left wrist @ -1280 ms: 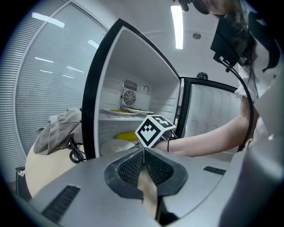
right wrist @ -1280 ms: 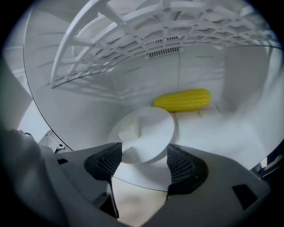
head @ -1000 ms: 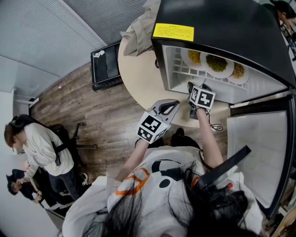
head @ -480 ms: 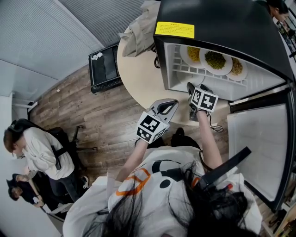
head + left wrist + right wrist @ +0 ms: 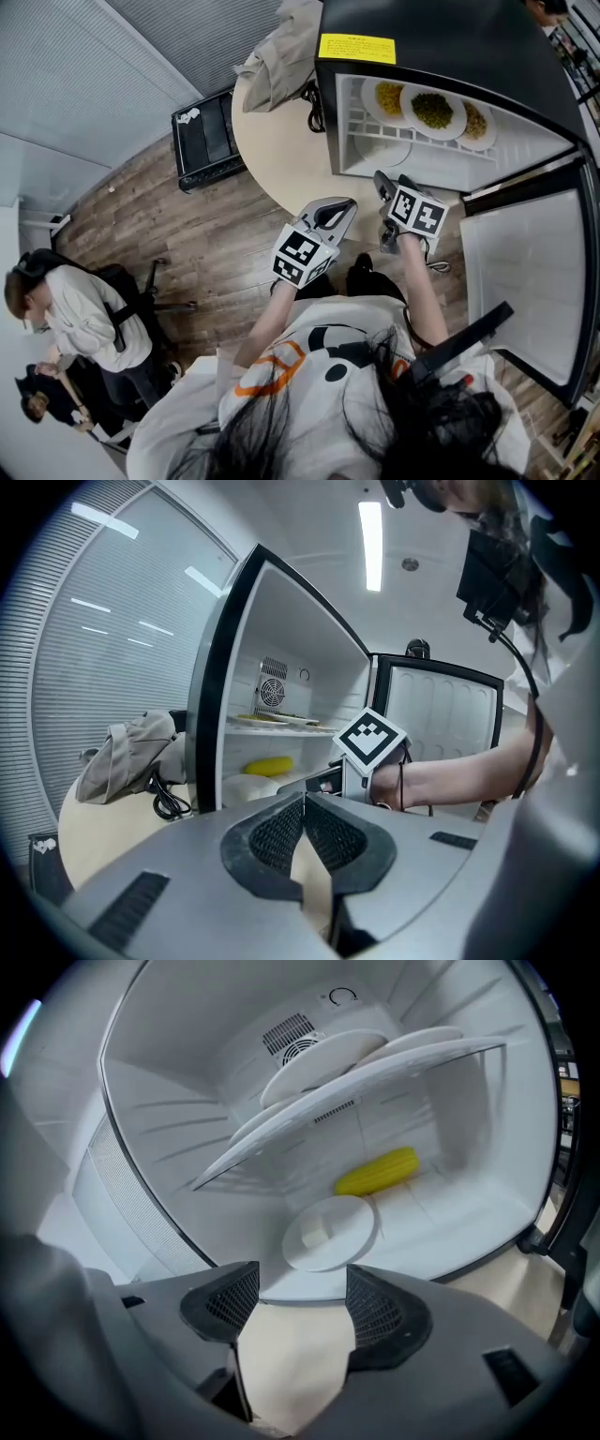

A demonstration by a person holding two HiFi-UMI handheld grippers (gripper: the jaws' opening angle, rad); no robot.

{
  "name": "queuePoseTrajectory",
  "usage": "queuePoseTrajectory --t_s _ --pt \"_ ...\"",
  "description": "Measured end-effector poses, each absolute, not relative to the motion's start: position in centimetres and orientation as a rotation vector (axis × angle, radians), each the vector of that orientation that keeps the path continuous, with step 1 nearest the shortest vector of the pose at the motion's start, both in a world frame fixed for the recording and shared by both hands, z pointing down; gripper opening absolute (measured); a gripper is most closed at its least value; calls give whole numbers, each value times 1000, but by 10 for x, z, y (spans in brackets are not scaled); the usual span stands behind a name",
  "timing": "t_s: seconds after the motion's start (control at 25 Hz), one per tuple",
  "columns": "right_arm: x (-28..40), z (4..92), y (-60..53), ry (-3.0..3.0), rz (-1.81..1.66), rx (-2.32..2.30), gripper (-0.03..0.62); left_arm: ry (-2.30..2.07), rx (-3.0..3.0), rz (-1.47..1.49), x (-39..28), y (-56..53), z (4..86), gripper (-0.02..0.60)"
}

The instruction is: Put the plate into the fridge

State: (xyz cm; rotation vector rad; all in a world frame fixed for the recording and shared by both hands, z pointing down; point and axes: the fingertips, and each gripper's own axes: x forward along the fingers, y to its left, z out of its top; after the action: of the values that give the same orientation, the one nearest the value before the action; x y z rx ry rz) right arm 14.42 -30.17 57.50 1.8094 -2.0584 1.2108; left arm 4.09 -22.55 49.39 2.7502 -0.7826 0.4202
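Right gripper view to start: the right gripper (image 5: 298, 1290) hangs at the mouth of the fridge (image 5: 159, 1129), jaws set well apart with only the bare table (image 5: 291, 1363) showing between them, so it carries nothing. Off at its nine o'clock, the left gripper (image 5: 304, 806) sits back over that table, jaws pressed together and nothing pinched. Dead ahead of the right gripper at twelve o'clock, just inside the front lip, lies the plate (image 5: 330, 1232), flat on the floor of the lower compartment with a small pale block (image 5: 316, 1235) resting near its middle. So by the look of it, the plate is already in the fridge. It reads as a stiff, glossy white dish, probably light but slick under the pads and liable to chip if knocked against the lip. If it needs nudging deeper, the place to take it is the near rim at the plate's six o'clock, one jaw over and one under. It should be kept level, because that loose block looks ready to slide. Just beyond the plate at one o'clock lies a yellow cob (image 5: 377, 1172); I cannot tell whether the two touch. Overhead runs the shelf (image 5: 375, 1077), and in the head view three filled plates (image 5: 433, 111) sit side by side on it, well clear of the lower floor.
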Motion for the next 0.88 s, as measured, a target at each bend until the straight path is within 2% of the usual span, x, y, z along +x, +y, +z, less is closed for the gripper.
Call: queuePoseTrajectory --t_s 0.24,0.28,0.4,0.64,0.88 --pt "130 557 -284 -2094 1201 1846 252 -758 2755 408 28 -221 493 14" --pt "128 554 -282 -2100 1193 1858 229 -754 2757 406 26 -220 493 14" --pt "120 551 -272 -2118 1188 1875 93 -730 2772 396 22 -216 490 14" --pt "103 552 -244 -2104 1228 1924 52 -656 2808 394 8 -200 487 14" --pt "82 536 -213 -2103 1225 2014 40 -562 2842 398 -11 -180 487 14"
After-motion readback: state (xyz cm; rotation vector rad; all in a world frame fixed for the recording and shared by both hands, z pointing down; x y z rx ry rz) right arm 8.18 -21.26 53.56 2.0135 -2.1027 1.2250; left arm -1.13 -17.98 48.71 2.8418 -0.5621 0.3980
